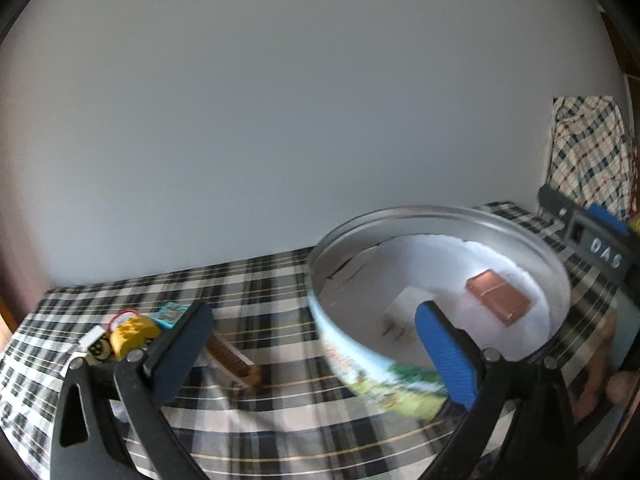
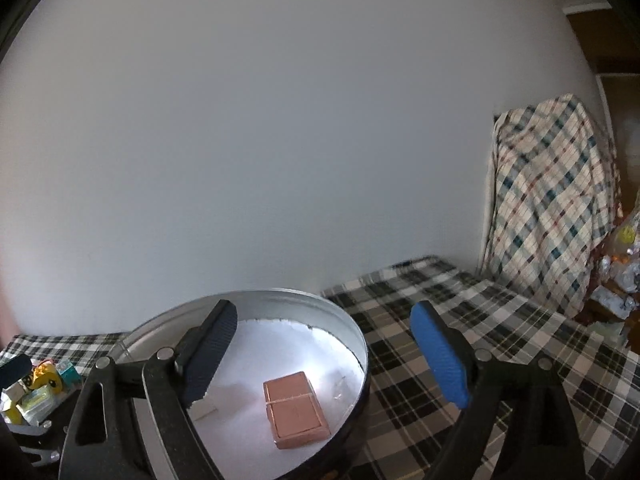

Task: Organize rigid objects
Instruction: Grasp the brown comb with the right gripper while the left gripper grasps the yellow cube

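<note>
Both tools stand released: the left tool (image 1: 320, 354) and right tool (image 2: 324, 354) grip nothing. The copper-coloured box (image 2: 295, 410) lies inside the round tin (image 2: 352, 336) on the checked desk (image 2: 460, 320). It looks stiff, light, smooth; best pinched across its short sides.

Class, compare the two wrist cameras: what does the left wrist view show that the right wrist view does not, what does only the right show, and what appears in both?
Only the left wrist view: a brown brush lying on the cloth, and the tin's printed outer wall.

Only the right wrist view: a cluttered pile of shiny wrapped items at the far right edge.

Both: the round tin with a copper-coloured box inside, the checked tablecloth, the small toys, and a hanging plaid cloth.
</note>
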Available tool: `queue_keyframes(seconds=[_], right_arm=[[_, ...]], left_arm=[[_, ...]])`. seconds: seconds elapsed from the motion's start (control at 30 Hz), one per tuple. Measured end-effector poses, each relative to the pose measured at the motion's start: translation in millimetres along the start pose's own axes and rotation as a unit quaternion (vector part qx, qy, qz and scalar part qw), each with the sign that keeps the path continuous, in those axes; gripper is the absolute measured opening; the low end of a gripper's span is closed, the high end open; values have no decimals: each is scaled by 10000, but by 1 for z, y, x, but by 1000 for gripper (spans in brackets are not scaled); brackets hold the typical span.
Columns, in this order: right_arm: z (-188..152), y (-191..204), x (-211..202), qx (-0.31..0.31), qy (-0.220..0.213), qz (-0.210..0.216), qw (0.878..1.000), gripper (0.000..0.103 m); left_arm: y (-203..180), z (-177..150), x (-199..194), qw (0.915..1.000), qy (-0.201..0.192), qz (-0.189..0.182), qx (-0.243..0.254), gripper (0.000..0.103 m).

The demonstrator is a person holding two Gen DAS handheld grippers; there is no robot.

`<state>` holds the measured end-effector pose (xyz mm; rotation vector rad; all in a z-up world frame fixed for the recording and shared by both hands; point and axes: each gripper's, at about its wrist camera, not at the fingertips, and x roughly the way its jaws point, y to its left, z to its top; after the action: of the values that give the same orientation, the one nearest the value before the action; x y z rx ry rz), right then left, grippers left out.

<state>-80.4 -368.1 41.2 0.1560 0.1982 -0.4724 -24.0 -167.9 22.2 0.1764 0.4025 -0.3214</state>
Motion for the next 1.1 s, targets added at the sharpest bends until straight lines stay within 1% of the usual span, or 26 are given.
queue_keyframes(seconds=[0.1,0.2,0.27,0.4,0.53,0.63,0.8,1.0,1.1], right_arm=[[-2,12,-10,-179,-185,-117,9996,90],[-5,25,-19,-228,-323,-132,9991,90],[-7,34,-23,-313,-330,-121,9989,90],[-15,58,-28,-692,-198,-62,9974,90],[-20,72,-40,-637,-200,166,9976,90],[-25,89,-47,-722,-145,364,9966,90],[-34,126,-50,-890,45,743,9932,90],[-46,168,-54,-1193,248,1159,9858,90],[-50,187,-53,-1316,384,1354,9813,90]], left_arm=[[14,-5,-3,9999,-37,96,30,103],[33,-11,-4,9997,-1,229,16,103],[47,-14,-4,9996,79,271,-56,103],[74,-21,-6,9988,177,399,-223,103],[96,-27,-8,9977,311,521,-288,103],[115,-32,-11,9969,436,481,-450,103],[148,-43,-14,9930,604,710,-719,103],[187,-55,-15,9867,836,968,-1004,103],[207,-61,-15,9812,1011,1038,-1274,103]])
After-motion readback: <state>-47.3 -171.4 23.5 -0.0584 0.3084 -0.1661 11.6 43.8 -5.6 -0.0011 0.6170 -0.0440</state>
